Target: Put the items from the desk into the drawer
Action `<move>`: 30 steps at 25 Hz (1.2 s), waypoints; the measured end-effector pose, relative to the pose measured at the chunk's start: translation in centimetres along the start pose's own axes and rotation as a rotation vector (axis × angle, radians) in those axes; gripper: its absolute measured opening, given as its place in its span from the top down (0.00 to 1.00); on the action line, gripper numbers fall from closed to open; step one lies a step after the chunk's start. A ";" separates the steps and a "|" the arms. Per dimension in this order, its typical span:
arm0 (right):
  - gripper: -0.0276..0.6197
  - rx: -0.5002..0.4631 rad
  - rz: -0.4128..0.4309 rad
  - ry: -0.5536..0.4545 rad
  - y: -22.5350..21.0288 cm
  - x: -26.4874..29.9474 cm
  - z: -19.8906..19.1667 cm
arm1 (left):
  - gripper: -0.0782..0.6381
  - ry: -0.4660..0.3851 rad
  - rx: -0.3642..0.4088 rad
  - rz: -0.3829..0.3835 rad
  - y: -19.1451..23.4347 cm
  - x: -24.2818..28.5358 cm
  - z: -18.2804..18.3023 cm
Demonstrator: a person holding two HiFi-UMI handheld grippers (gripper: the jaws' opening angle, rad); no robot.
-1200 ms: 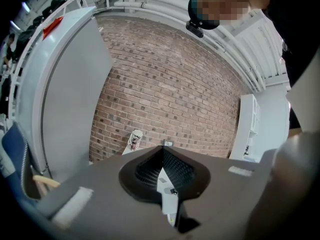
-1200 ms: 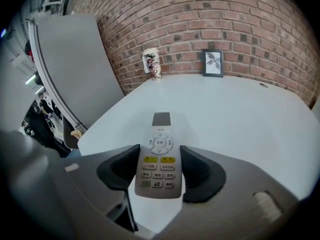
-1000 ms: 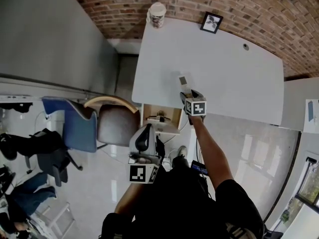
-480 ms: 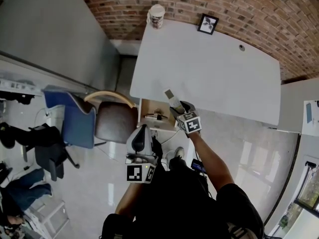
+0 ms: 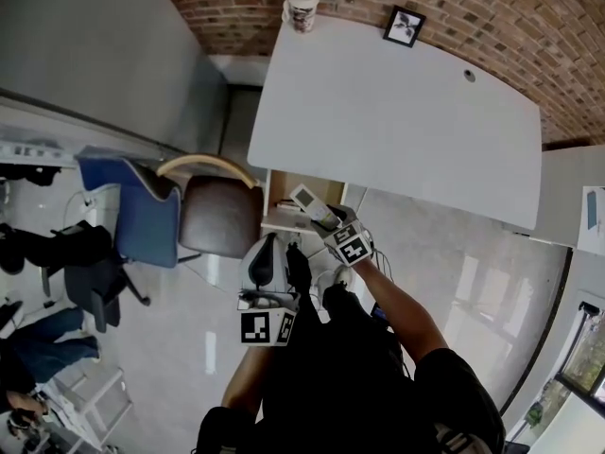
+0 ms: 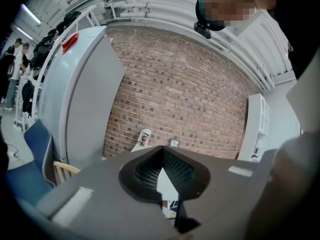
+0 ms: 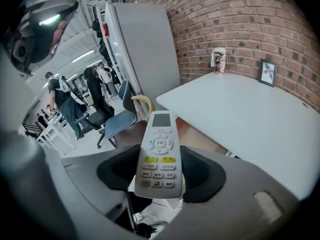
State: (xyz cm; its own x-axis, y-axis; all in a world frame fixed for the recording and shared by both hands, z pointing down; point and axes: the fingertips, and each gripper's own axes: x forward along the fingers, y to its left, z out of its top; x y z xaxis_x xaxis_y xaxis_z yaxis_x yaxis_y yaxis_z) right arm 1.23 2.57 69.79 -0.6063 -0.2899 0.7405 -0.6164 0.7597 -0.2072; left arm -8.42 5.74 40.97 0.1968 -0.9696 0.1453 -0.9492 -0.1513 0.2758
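- Over the open drawer (image 5: 282, 189) under the white surface (image 5: 397, 112), the right hand-held gripper (image 7: 159, 173) clamps a white remote (image 7: 159, 151) by its sides, screen end pointing away.
- The left hand-held gripper (image 6: 161, 159) has its jaws together, with nothing between them.

I see the white remote (image 7: 159, 154), with a small screen at its far end and two yellow buttons mid-face. My right gripper (image 7: 160, 173) clamps its lower half, face up, over the open drawer (image 5: 280, 189) under the desk's (image 5: 397, 112) near-left corner.
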 end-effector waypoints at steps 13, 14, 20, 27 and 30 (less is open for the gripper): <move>0.57 0.070 -0.041 0.156 -3.7 9.2 -5.8 | 0.86 0.040 -0.016 0.018 3.9 2.1 -3.8; 0.57 0.075 -0.043 0.167 -4.0 9.8 -6.3 | 0.86 0.043 -0.014 0.017 4.3 2.3 -4.1; 0.57 0.074 -0.052 0.208 -5.6 13.4 -8.1 | 0.86 0.060 -0.025 0.012 6.3 4.0 -6.2; 0.57 0.042 -0.034 0.230 -7.2 17.8 -9.4 | 0.86 0.105 -0.026 0.023 8.0 5.1 -9.0; 0.57 0.020 -0.028 0.243 -7.8 19.3 -9.9 | 0.86 0.119 -0.032 0.029 8.6 5.2 -9.9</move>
State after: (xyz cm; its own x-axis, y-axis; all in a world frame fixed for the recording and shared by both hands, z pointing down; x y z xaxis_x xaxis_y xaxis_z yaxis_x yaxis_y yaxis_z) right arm -0.71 -3.18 92.05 -0.4513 -0.1601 0.8779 -0.6427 0.7408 -0.1953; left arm -13.14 1.27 53.50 0.1987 -0.9435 0.2651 -0.9471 -0.1153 0.2994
